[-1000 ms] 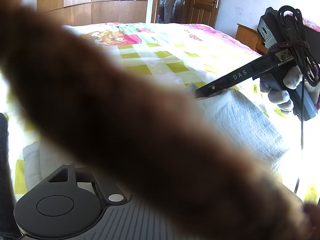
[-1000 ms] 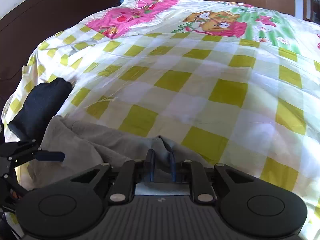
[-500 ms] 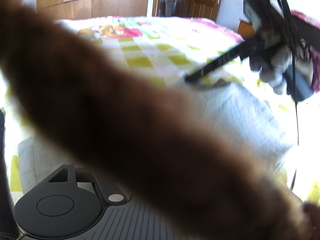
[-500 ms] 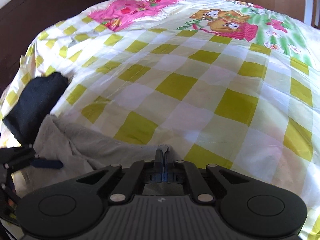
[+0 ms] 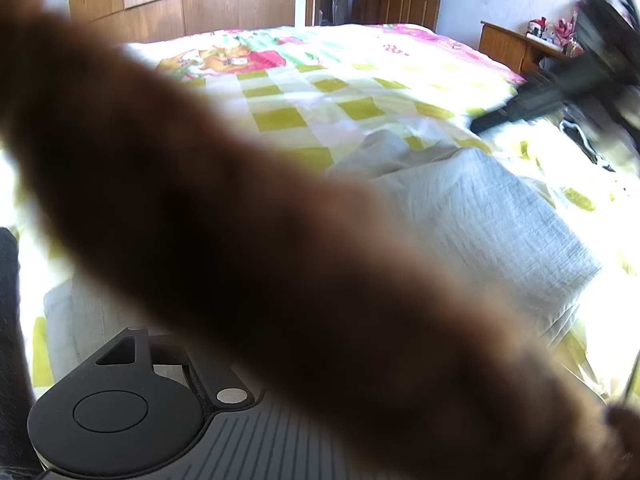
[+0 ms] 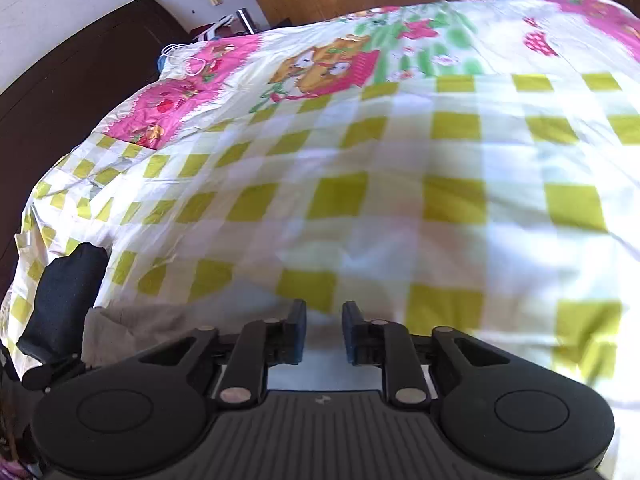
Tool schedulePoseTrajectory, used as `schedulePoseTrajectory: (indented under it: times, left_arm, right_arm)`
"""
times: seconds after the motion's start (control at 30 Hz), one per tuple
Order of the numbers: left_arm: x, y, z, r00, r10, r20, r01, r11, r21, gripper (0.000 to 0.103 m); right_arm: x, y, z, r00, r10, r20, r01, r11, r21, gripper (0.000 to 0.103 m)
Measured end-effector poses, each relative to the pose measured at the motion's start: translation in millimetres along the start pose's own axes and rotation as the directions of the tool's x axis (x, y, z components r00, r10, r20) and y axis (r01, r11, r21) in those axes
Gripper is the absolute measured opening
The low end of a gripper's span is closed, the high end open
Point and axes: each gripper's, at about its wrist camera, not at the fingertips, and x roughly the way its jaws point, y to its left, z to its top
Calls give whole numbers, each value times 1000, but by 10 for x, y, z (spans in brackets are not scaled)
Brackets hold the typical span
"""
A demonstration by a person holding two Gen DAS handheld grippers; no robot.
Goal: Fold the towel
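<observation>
Towel: the grey towel [image 5: 472, 216] lies on the bed, doubled over with a rounded fold toward 4 o'clock in the left wrist view and a rumpled corner lifted at 12 o'clock of it; in the right wrist view only a strip of it shows at 8 o'clock, just beyond the tongs.
Fold: one layer sits over another, so I judge a first fold is in place, though the far edge looks loose, not squared.
Right tongs: the right tongs [image 6: 323, 330] stand open with a clear gap between the blue pads [image 6: 298, 332], holding nothing; they sit above the towel's near edge, likely so the cloth can settle.
Left tongs: a blurred brown shape [image 5: 256, 248] crosses the lens and hides the fingers of the left tongs; only the black body [image 5: 120, 408] shows, so I cannot tell their state.
Bed: the yellow-checked quilt [image 6: 452, 200] gives a broad, soft surface for spreading.
Beyond: a dark blue cloth [image 6: 60, 304] lies at 9 o'clock beside the towel; the wooden wardrobe [image 5: 180, 0] stands at 12 o'clock.
</observation>
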Motion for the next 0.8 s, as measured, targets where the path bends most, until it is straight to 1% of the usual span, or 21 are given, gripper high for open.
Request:
schedulePoseTrajectory:
  times: [0.07,0.13,0.2,0.27,0.33,0.37,0.4,0.43,0.47,0.5,0.53,0.57,0.67,0.7,0.73,0.8]
  left_arm:
    - [-38,-35,29,1000,-13,22,14,1000,-5,74]
    - [-54,-106,51,999,-26,41,26,1000,-7,74]
    - [-55,-214,82,998,-24,52,24,1000,9,74]
    - [-53,-316,108,998,-18,59,16,999,34,74]
    - [2,-398,106,999,-16,46,13,998,59,74]
    - [58,-425,94,1000,-15,28,13,998,67,74]
    - [121,-442,81,1000,-12,1,12,998,69,74]
    - [188,-466,58,1000,-4,-30,6,998,70,74]
    - [223,-504,36,999,10,-40,-6,997,80,74]
    - [234,-560,35,999,28,-41,-24,995,101,74]
    - [231,-620,47,999,29,-41,-24,992,120,74]
    - [229,-676,68,999,11,-42,-6,992,127,75]
    - [314,-869,163,998,-56,-37,60,989,134,75]
    - [362,-941,198,997,-72,-31,76,987,143,75]
    - [420,-1030,244,997,-80,-19,82,985,154,75]
    - [489,-1170,353,996,-86,5,84,982,171,75]
  right_arm:
    - [-150,-158,-223,1000,6,-22,-4,998,67,46]
    - [-168,-262,-376,998,44,-47,-39,993,116,49]
    - [-83,-308,-457,994,81,-80,-69,988,142,50]
    - [13,-308,-503,990,113,-86,-99,984,151,50]
    - [122,-298,-529,984,152,-93,-136,977,164,51]
    - [176,-294,-552,980,174,-94,-156,972,178,52]
    - [225,-302,-565,976,196,-94,-174,965,197,47]
    - [281,-312,-607,974,208,-89,-183,956,229,39]
    - [318,-326,-623,974,204,-95,-174,951,257,27]
    - [320,-347,-628,974,208,-92,-175,944,278,25]
    - [272,-392,-641,973,221,-68,-191,935,299,24]
    - [200,-444,-652,974,221,-46,-197,932,306,22]
    - [-76,-706,-685,986,167,6,-160,931,328,20]
    - [-154,-813,-699,990,141,17,-138,928,347,20]
    - [-246,-937,-709,995,93,31,-98,922,376,20]
    - [-400,-1107,-749,998,35,48,-52,912,406,20]
